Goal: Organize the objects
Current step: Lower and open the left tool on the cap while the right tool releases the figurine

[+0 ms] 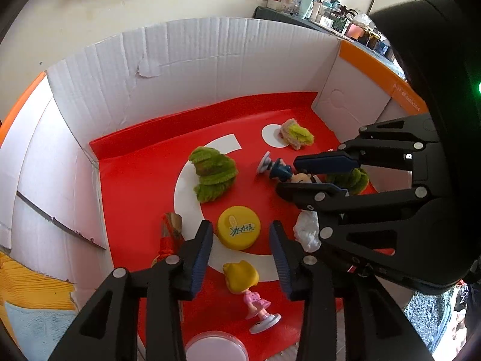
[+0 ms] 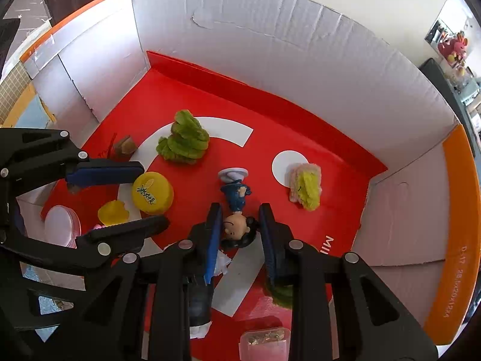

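Observation:
Inside a white cardboard box with a red floor (image 1: pixel 135 180) lie small toys. My left gripper (image 1: pixel 240 246) is open, its fingers on either side of a yellow round lid (image 1: pixel 239 227); a blonde doll in a pink dress (image 1: pixel 249 288) lies just below it. My right gripper (image 2: pixel 239 228) is open around the head of a dark-haired boy figurine in blue (image 2: pixel 237 207), lying on the floor; it also shows in the left wrist view (image 1: pixel 282 171). The left gripper appears in the right wrist view (image 2: pixel 144 197) around the yellow lid (image 2: pixel 151 192).
A green leafy toy (image 1: pixel 215 174) lies mid-floor, a sandwich toy (image 1: pixel 296 134) at the back right, a brown and red piece (image 1: pixel 171 231) at left, crumpled white paper (image 1: pixel 308 230), a pink-rimmed round lid (image 1: pixel 216 347) in front. Box walls (image 2: pixel 270 45) surround everything.

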`<state>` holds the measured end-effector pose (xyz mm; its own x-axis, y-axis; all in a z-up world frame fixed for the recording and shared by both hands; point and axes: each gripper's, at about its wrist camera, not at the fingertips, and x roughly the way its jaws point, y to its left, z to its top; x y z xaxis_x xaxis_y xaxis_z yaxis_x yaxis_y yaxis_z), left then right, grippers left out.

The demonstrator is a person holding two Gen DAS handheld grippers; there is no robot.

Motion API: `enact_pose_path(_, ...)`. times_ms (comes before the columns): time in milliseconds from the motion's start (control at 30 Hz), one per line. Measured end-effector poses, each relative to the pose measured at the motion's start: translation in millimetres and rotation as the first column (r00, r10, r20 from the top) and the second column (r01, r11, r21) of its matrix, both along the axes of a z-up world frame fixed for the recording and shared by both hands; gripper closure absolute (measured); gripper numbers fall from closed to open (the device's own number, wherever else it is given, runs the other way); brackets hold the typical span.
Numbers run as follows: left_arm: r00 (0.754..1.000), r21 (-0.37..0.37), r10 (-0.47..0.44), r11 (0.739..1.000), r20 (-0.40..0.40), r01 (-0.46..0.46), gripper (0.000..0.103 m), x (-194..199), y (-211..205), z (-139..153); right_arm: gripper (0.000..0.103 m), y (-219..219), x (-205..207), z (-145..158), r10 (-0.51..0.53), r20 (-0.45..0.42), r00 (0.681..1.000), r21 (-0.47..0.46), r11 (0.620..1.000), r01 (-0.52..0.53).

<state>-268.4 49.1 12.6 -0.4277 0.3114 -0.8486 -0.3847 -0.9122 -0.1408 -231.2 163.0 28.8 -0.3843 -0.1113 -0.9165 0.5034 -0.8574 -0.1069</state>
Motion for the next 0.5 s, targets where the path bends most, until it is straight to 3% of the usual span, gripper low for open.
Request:
enact_pose_path(267, 1.0, 0.004, 0.004, 1.0, -0.011, -0.004, 0.061, 1, -2, 4, 0.078, 5, 8, 3, 0.0, -0.01, 1.0, -0.014, 1.0, 0.0)
enact_pose_path(500, 1.0, 0.007, 0.009, 1.0, -0.02, -0.009, 0.057, 0, -5, 7, 0.063, 11, 18, 7, -0.012, -0.018, 1.0, -0.031, 0.999, 0.012)
